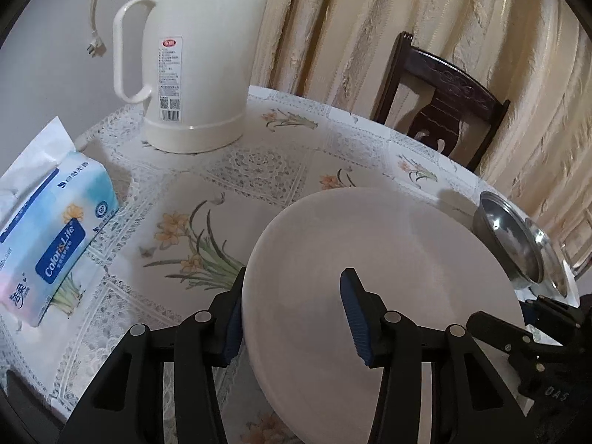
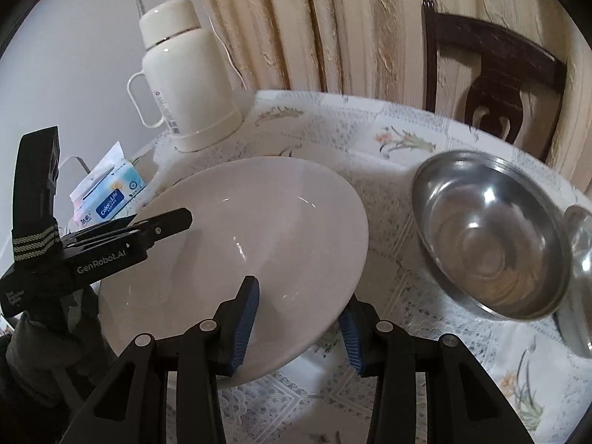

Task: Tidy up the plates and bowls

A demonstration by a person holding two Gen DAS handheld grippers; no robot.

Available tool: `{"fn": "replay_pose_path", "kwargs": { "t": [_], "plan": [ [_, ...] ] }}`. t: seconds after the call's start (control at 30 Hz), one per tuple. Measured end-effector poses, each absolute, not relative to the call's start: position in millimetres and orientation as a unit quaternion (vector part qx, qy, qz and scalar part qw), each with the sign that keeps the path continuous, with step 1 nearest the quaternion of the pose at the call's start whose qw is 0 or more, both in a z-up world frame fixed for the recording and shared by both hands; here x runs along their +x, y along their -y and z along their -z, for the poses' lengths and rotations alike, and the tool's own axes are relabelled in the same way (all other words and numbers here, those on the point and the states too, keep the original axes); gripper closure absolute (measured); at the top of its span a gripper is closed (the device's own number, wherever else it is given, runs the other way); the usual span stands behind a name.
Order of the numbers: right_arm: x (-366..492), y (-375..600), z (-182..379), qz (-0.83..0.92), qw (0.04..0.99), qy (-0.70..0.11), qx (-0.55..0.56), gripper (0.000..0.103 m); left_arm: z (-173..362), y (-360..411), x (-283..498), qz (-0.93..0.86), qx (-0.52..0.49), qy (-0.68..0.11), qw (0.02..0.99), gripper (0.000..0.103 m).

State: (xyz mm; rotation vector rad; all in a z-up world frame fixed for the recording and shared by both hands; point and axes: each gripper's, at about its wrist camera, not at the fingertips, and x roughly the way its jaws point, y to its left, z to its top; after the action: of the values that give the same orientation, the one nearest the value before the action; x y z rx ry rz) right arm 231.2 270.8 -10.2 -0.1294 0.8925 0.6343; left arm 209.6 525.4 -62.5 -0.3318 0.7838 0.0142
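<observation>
Two grippers met on one white plate (image 1: 384, 270), which was held tilted above the table (image 1: 259, 170).

In the left wrist view, the left gripper (image 1: 292, 318) had its jaws straddling the plate's near left rim, one blue pad under the edge and the other on the plate's upper face; whether they pressed tight or stood a little apart could not be told. A steel bowl (image 1: 518, 240) lay just beyond the plate's right edge, and part of the other gripper showed black at the lower right. Farther back stood a cream thermos jug (image 1: 199, 59) on the flowered tablecloth, with a tissue pack (image 1: 55, 236) at the left and a dark wooden chair (image 1: 444, 100) before the curtain (image 1: 370, 18).

In the right wrist view, the right gripper (image 2: 296, 322) had its jaws set across the plate's near right rim, one pad on top and one below, gripping the plate. The left gripper reached onto the plate from the left. The steel bowl sat on the table just right of the plate, apart from it, with a second steel vessel (image 2: 581, 277) at the frame edge touching or overlapping its right side.
</observation>
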Motion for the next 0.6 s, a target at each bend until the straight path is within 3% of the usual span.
{"fn": "replay_pose_path", "kwargs": {
  "t": [0.6],
  "plan": [
    [175,-235,-31,-0.32,0.87,-0.37,-0.053,0.058,7,-500,144,0.009,-0.143,-0.333,0.932,0.054]
  ]
}}
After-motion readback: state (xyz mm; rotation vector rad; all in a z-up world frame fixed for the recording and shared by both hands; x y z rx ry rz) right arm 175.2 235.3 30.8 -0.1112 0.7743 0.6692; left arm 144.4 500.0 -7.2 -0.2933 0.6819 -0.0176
